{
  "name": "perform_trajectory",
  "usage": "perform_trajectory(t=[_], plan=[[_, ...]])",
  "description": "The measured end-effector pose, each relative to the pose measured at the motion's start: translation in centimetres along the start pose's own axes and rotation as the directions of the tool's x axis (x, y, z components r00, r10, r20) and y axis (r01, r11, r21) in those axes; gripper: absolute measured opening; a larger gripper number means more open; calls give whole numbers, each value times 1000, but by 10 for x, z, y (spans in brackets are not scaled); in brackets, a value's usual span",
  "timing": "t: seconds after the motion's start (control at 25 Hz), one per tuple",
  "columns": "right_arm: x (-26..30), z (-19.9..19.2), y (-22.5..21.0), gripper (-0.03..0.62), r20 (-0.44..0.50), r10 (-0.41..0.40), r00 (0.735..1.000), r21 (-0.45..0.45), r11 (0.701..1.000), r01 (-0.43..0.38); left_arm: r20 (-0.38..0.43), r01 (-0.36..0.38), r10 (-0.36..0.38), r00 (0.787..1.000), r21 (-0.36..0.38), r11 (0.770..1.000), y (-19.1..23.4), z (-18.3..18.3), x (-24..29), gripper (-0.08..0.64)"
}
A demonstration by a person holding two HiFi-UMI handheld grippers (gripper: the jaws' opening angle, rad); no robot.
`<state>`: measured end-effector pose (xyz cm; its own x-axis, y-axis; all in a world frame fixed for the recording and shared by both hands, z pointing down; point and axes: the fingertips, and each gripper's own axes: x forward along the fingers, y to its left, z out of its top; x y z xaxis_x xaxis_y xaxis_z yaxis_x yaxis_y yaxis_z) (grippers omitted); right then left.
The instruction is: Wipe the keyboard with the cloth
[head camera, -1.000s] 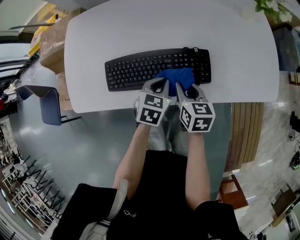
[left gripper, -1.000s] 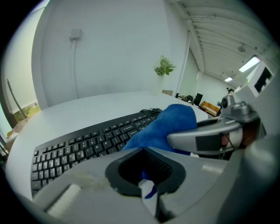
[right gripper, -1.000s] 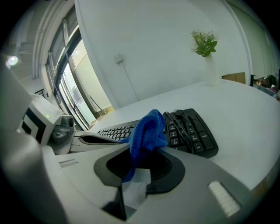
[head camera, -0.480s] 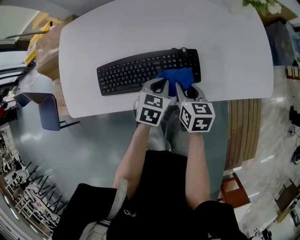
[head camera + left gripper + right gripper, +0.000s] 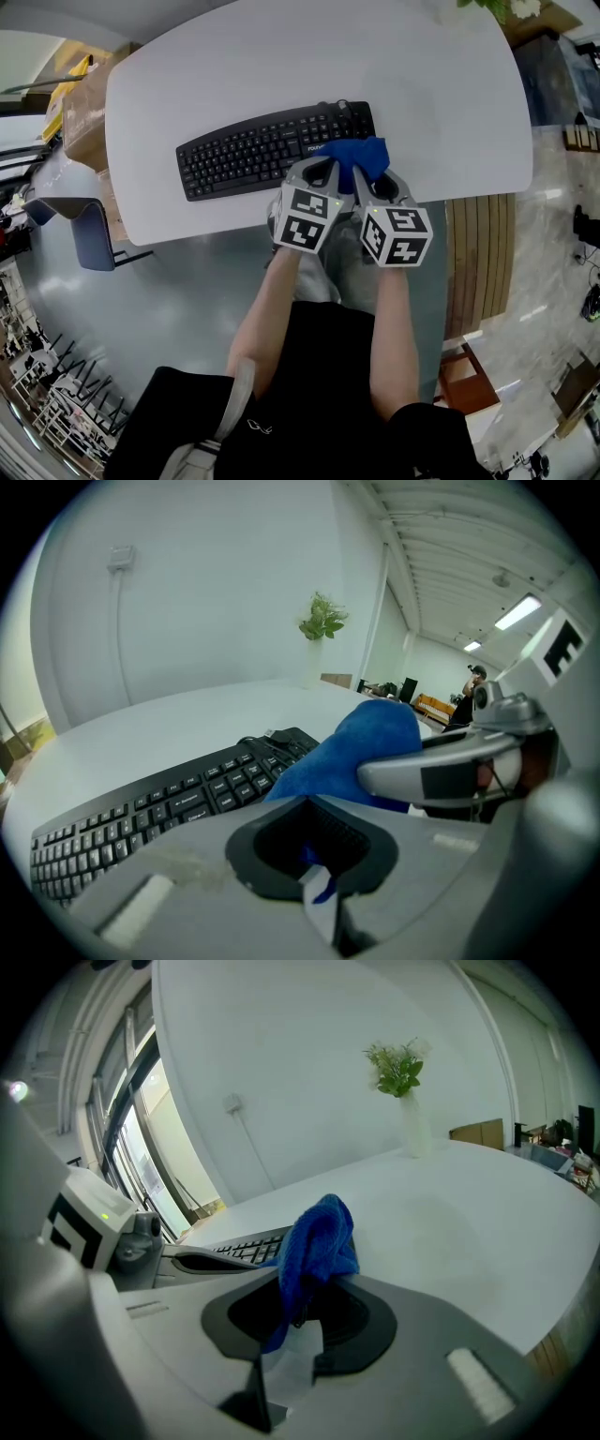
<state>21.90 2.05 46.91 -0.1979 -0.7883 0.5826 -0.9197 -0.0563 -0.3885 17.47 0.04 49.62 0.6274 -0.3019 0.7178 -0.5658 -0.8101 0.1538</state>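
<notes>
Side by side at the tabletop's (image 5: 281, 66) near edge: left gripper (image 5: 325, 169) jaws pinched on a bit of the cloth (image 5: 356, 155), right gripper (image 5: 373, 178) jaws clamped on it too. The cloth is bunched over the keyboard's (image 5: 253, 150) right end.

The cloth (image 5: 356, 157) hides the keyboard's (image 5: 248, 152) near right corner and the tips of the left gripper (image 5: 328, 169) and right gripper (image 5: 372, 174). The plant (image 5: 497, 7) is cut off by the head view's top edge. Key legends are too small to read.
</notes>
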Motion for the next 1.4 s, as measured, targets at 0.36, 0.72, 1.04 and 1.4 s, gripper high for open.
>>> perform_trajectory(t=[0.36, 0.72, 1.04, 1.4], plan=[[-9, 6, -21, 86, 2, 14, 1000, 16, 1000, -14, 9, -25, 25, 1000, 28, 999, -13, 17, 15, -4], [-10, 5, -50, 86, -17, 3, 1000, 25, 1000, -3, 20, -25, 24, 1000, 52, 998, -31, 31, 28, -4], [-12, -1, -68, 86, -37, -34, 999, -1, 999, 34, 7, 0, 0, 1000, 51, 999, -46, 31, 42, -3], [-42, 48, -74, 83, 68, -137, 988, -69, 988, 141, 77, 34, -37, 996, 47, 998, -55, 50, 25, -3]])
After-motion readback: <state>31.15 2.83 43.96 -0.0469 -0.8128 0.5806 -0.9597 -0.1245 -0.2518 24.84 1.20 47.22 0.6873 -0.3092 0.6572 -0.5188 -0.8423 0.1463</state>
